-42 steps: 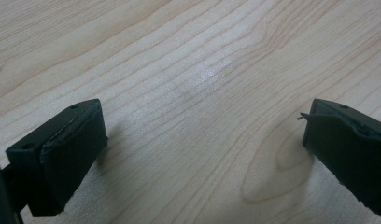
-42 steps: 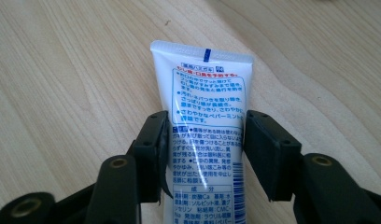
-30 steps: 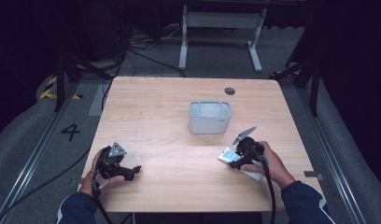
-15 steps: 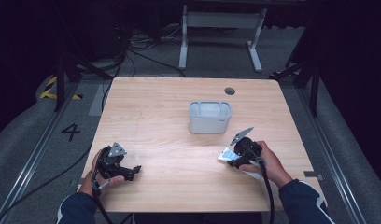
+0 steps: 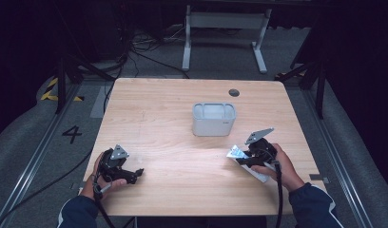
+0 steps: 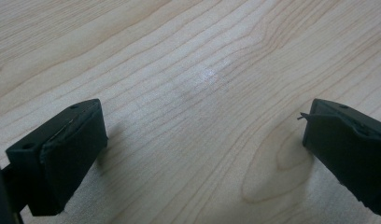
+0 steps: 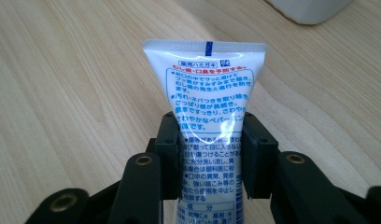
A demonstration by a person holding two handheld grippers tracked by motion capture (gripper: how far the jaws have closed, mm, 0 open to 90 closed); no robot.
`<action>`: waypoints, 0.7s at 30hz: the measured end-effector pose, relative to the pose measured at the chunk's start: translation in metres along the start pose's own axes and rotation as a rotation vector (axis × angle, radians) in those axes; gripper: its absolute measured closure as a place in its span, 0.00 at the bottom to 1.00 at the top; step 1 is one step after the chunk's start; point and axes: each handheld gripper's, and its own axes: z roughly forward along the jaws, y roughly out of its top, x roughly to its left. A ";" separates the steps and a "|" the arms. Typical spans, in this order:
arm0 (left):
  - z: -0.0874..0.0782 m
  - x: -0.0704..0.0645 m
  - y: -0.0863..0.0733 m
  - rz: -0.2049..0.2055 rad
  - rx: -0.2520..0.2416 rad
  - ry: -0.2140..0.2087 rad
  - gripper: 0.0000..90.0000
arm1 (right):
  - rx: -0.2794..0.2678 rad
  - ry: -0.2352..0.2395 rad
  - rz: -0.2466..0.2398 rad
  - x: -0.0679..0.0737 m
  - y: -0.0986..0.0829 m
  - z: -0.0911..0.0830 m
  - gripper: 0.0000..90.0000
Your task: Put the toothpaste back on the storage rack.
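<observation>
Wooden table (image 5: 173, 123) carries a grey container (image 5: 214, 118) mid-board. Near-right of that container, your right gripper (image 7: 209, 154) clamps a white tube (image 7: 208, 107), whose cap end is cut off. Near-left of it, your left gripper (image 6: 202, 149) rests low, jaws wide apart.

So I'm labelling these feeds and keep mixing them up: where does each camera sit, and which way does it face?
High view: fixed above the person's side, looking forward and down on the table; both hands, left claw and right claw show, plus the grey bin.
Left gripper view: rides the left claw, facing bare wood between its wide-apart jaws.
Right gripper view: rides the right claw, looking along its jaws, clamped on the toothpaste tube.
Shared: the tube and bin corner appear in high and right gripper views.
</observation>
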 end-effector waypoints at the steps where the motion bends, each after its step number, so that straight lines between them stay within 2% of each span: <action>1: 0.000 0.000 0.000 0.000 0.000 0.000 0.00 | -0.010 0.003 0.006 -0.001 -0.001 -0.002 0.73; 7: 0.000 0.000 0.000 0.000 0.000 0.000 0.00 | -0.053 -0.002 0.026 -0.004 -0.004 -0.013 0.74; 12: 0.000 0.000 0.000 0.001 -0.001 0.001 0.00 | -0.123 -0.009 0.042 -0.008 -0.007 -0.026 0.74; 18: 0.000 0.000 0.000 0.001 0.000 0.000 0.00 | -0.168 -0.029 0.043 -0.010 -0.008 -0.033 0.74; 21: 0.000 0.000 0.000 0.000 0.000 0.000 0.00 | -0.208 -0.034 0.032 -0.010 -0.008 -0.036 0.74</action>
